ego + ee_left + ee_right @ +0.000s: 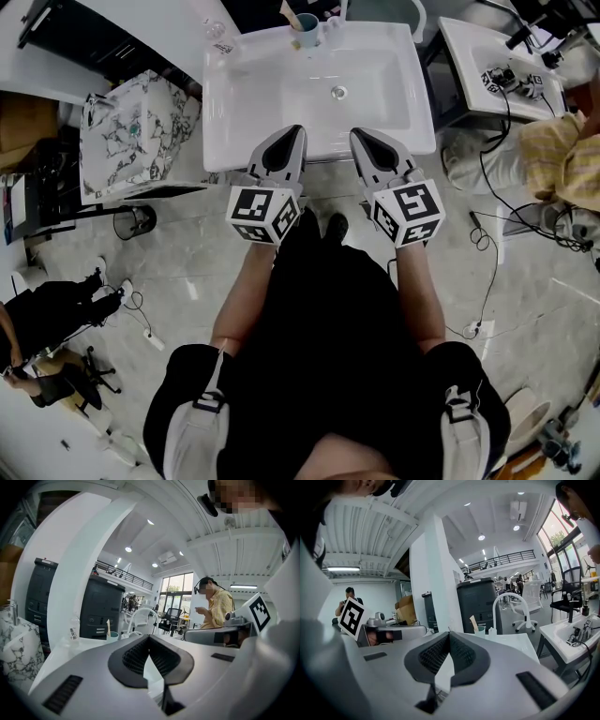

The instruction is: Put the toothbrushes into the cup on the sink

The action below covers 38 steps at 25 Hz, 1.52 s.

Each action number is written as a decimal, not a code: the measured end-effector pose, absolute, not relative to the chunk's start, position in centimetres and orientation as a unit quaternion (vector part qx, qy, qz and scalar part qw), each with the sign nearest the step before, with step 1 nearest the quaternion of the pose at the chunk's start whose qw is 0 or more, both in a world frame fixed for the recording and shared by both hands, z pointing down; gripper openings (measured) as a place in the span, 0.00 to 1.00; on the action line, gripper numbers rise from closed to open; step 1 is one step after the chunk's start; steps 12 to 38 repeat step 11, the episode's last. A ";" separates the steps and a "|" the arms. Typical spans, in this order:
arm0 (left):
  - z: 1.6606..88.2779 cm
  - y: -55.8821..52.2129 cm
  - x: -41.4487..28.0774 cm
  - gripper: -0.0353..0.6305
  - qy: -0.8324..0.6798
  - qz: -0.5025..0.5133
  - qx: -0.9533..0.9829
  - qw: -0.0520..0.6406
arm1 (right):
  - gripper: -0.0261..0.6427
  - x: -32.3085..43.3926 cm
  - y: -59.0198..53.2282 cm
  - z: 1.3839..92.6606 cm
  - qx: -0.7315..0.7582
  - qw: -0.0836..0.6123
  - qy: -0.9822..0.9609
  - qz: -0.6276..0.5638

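The person wears a black short-sleeved top (319, 319) and pale shoulder straps (204, 403) with dark buckles. The left hand-held gripper (294, 132) and right hand-held gripper (358, 134) are grey with black pads, each bearing a black-and-white marker cube (262, 214).

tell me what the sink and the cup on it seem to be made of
Sink: white, with a smooth glossy sheen and soft reflections, so probably glazed ceramic, though a moulded resin could look the same.
Cup: pale blue, opaque and fairly matte, which suggests plastic; it is too small here to be sure.
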<state>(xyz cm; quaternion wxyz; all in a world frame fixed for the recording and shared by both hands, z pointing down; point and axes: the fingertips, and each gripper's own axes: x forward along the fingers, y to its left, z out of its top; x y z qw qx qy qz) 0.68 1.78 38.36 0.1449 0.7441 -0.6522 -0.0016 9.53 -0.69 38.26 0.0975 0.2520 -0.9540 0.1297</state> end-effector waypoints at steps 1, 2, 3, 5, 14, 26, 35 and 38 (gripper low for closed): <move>38.3 1.8 0.6 0.07 -0.652 -0.002 0.744 0.145 | 0.08 9.4 -0.7 38.2 0.252 0.097 -0.954 0.128; 38.2 1.8 0.5 0.07 -0.653 -0.003 0.743 0.144 | 0.08 9.4 -0.6 38.0 0.252 0.097 -0.954 0.127; 38.1 1.8 0.4 0.07 -0.654 -0.004 0.743 0.144 | 0.08 9.4 -0.6 37.9 0.252 0.097 -0.955 0.126; 38.0 1.9 0.3 0.07 -0.654 -0.004 0.743 0.142 | 0.08 9.4 -0.5 37.9 0.253 0.097 -0.955 0.123; 37.9 2.7 0.3 0.07 -0.651 -0.004 0.746 0.140 | 0.08 9.4 0.2 37.8 0.260 0.097 -0.953 0.120; 37.9 2.7 0.3 0.07 -0.651 -0.004 0.746 0.140 | 0.08 9.4 0.2 37.8 0.260 0.097 -0.953 0.120; 37.9 2.7 0.3 0.07 -0.651 -0.004 0.746 0.140 | 0.08 9.4 0.2 37.8 0.260 0.097 -0.953 0.120; 37.9 2.7 0.3 0.07 -0.651 -0.004 0.746 0.140 | 0.08 9.4 0.2 37.8 0.260 0.097 -0.953 0.120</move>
